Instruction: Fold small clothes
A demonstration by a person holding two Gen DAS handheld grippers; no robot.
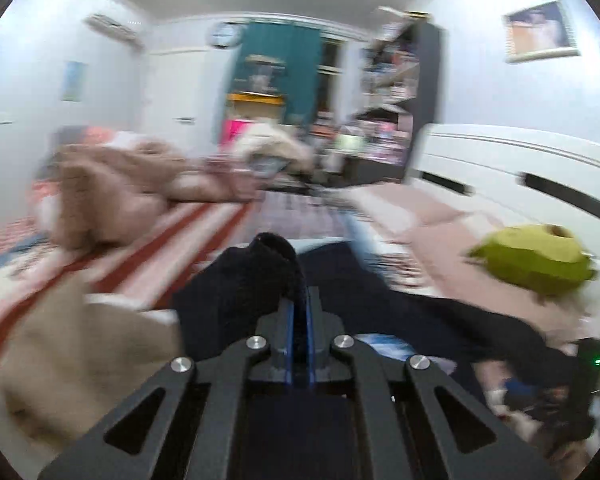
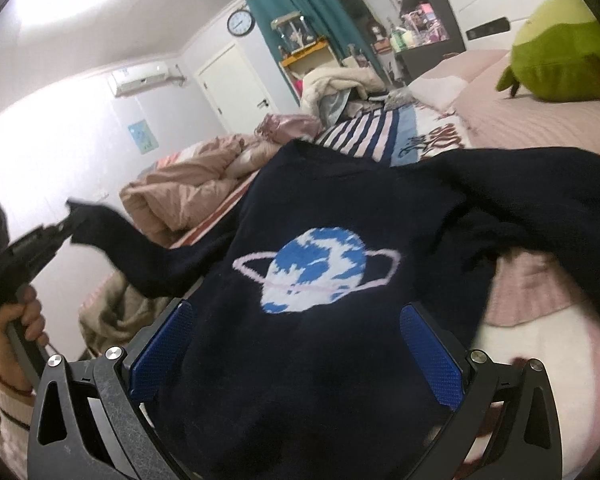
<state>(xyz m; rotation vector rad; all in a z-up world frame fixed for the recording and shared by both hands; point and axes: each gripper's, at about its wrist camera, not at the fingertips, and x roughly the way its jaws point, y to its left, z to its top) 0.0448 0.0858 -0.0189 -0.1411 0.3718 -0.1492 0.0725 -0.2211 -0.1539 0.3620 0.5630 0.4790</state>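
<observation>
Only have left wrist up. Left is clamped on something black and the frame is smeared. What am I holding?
Observer: A sleeve of the navy sweater; the left gripper pinches its cuff and holds it up off the bed.
Operator: Which side of the sweater is up?
Observer: The side with a blue ringed planet, lying flat and facing up.
Operator: Where's the right gripper?
Observer: The right gripper is open, its blue pads wide apart on either side of the sweater body, below the planet.
Operator: Other sleeve?
Observer: It runs off to the right across the pink bedcover, not folded in.
</observation>
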